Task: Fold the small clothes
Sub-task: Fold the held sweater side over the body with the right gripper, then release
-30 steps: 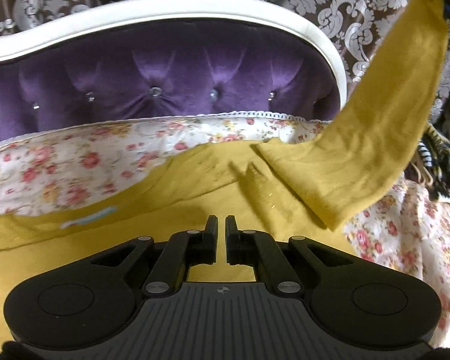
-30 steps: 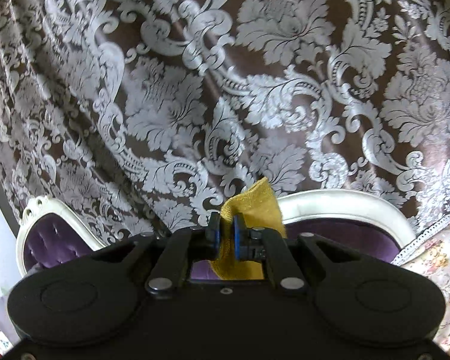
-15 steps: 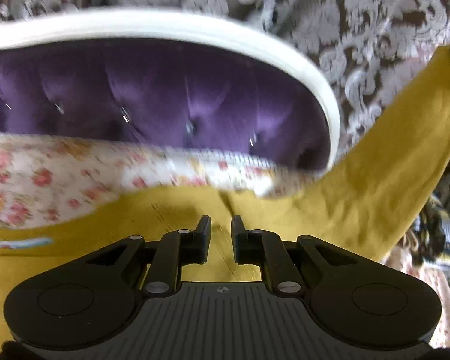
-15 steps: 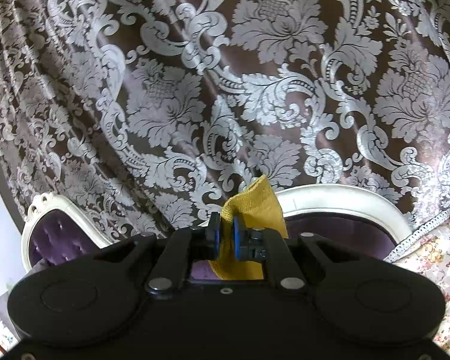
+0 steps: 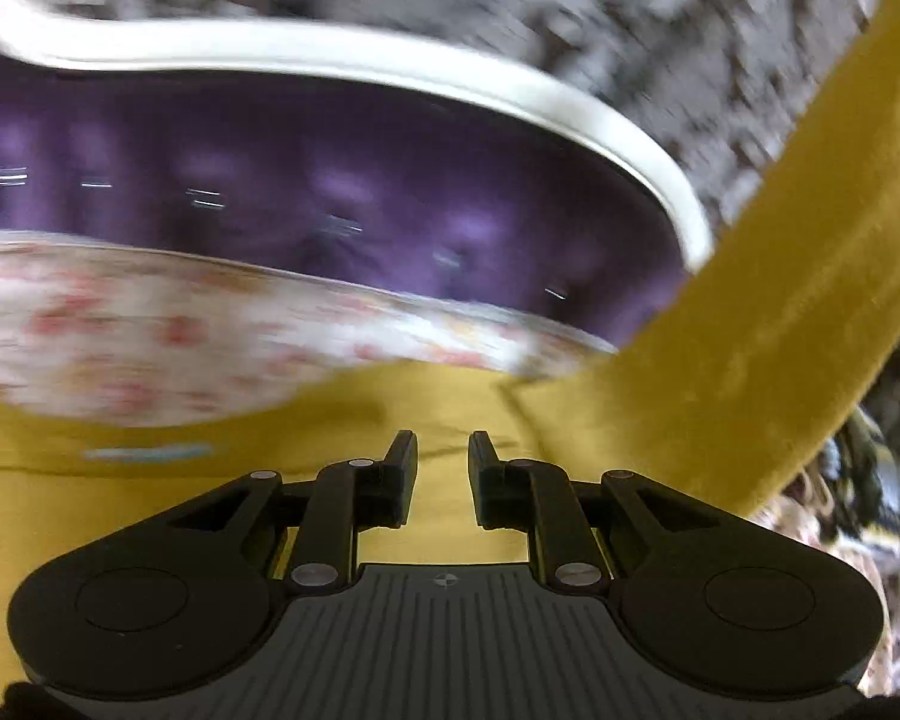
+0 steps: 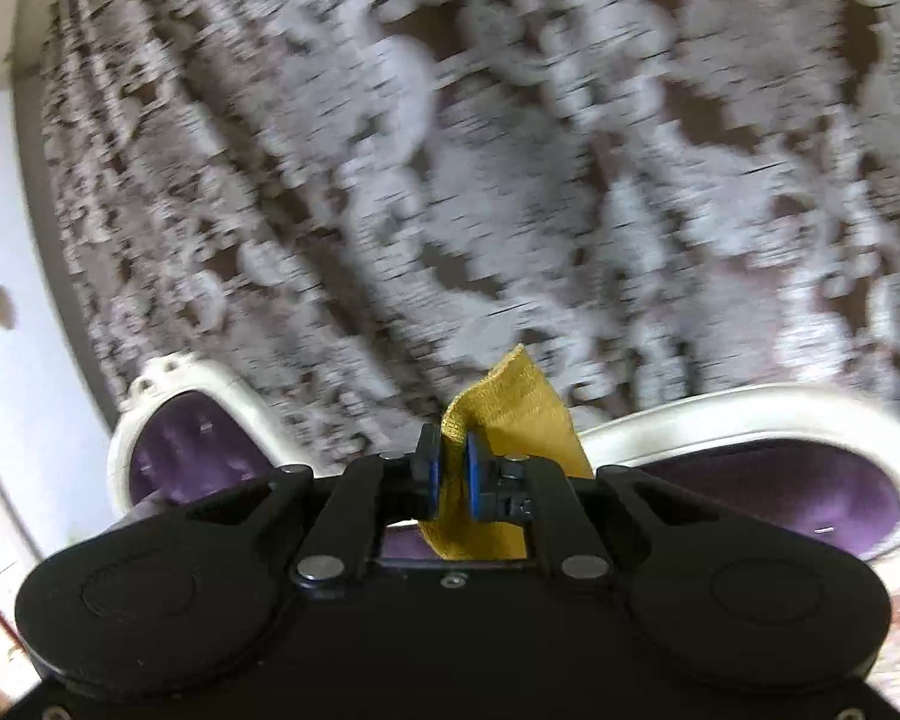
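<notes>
Brown damask curtain fabric with a pale silvery leaf pattern (image 6: pixel 510 150) fills the background, and in front of it stands a purple button-tufted velvet headboard with a white curved frame (image 5: pixel 330 192). Below the headboard lies a white bedsheet printed with pink flowers (image 5: pixel 150 330). On this sheet rests a mustard-yellow knitted garment (image 5: pixel 342 420), spread flat under the left gripper (image 5: pixel 442 450). That gripper's jaws are opening, with a narrow gap and only the flat cloth visible beneath; nothing is pinched between them. One long strip of the garment, perhaps a sleeve, rises from the bed toward the upper right of the left wrist view. The right gripper (image 6: pixel 452 471) is clamped with its blue pads (image 6: pixel 473 480) on the end of that strip, held up level before the curtain.
</notes>
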`<state>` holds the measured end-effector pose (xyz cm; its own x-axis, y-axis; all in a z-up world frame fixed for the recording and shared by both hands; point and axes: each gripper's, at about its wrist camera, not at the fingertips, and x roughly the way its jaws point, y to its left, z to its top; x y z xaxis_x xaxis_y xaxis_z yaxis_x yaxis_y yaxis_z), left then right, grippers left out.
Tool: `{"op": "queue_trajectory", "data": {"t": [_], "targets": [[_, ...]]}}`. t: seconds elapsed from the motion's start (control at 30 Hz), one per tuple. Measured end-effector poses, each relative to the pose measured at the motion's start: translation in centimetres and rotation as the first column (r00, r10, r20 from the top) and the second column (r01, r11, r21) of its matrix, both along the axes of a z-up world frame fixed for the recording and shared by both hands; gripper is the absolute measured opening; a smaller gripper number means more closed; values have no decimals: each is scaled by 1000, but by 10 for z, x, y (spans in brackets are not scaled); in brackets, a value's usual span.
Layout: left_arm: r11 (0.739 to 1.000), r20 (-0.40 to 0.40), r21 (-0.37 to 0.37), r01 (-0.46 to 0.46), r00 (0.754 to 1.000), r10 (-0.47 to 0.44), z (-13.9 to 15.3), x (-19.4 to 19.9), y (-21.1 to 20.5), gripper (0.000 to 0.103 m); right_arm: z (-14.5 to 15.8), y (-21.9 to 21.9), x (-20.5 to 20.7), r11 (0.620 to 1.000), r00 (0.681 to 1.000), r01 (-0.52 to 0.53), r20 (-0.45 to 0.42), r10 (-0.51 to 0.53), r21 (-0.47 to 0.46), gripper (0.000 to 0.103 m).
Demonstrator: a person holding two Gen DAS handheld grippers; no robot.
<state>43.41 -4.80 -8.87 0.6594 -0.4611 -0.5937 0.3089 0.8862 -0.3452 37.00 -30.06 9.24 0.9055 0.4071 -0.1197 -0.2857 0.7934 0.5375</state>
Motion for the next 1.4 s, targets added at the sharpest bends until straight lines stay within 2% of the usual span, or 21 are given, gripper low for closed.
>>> {"op": "queue_trajectory", "data": {"t": [0.07,0.2,0.33,0.43,0.53,0.57,0.6,0.7,0.8,0.9,0.97,1.07,1.2,1.23,1.27,1.33,1.4], "targets": [[999,-7,-13,-51,999,51,5,-8,37,18,2,27,6,998,998,-57,-1,57,3,15],[988,20,36,-152,988,151,12,-32,103,19,-9,96,17,982,982,-190,-16,190,12,15],[965,25,79,-250,968,249,10,-57,161,19,-44,179,28,951,949,-308,-63,307,1,15],[947,2,111,-303,953,304,4,-73,193,19,-87,239,37,924,917,-381,-138,374,-29,18],[935,-24,124,-331,941,336,-4,-86,213,19,-137,292,38,896,887,-435,-212,409,-93,32],[933,-33,125,-336,939,343,-6,-90,219,19,-154,305,37,882,871,-459,-248,424,-106,44],[931,-39,131,-339,937,347,-8,-94,224,19,-166,312,34,872,859,-476,-273,433,-113,48],[926,-27,148,-348,934,355,-4,-100,232,19,-176,303,19,862,847,-494,-286,448,-111,50],[929,13,159,-333,942,335,6,-95,224,19,-165,264,13,889,875,-444,-268,404,-109,55],[947,52,154,-282,959,278,14,-85,202,20,-153,221,22,920,911,-354,-285,298,-170,56],[958,64,166,-234,972,227,14,-73,184,20,-155,191,34,927,927,-276,-324,187,-255,56],[962,53,209,-174,985,166,1,-52,159,20,-173,150,53,909,913,-213,-404,54,-359,56],[940,17,309,-145,989,147,-29,-37,144,20,-206,104,62,885,872,-147,-481,-95,-441,51],[934,46,326,-145,989,137,-32,-39,142,20,-212,97,59,878,869,-133,-481,-120,-459,48],[928,55,347,-138,990,127,-32,-40,140,20,-213,91,54,872,881,-118,-456,-130,-476,48],[921,45,366,-130,992,122,-28,-41,139,20,-210,85,49,860,883,-76,-435,-177,-505,49],[919,27,373,-130,991,129,-20,-44,139,21,-202,73,39,885,886,-27,-421,-193,-464,53]]}}
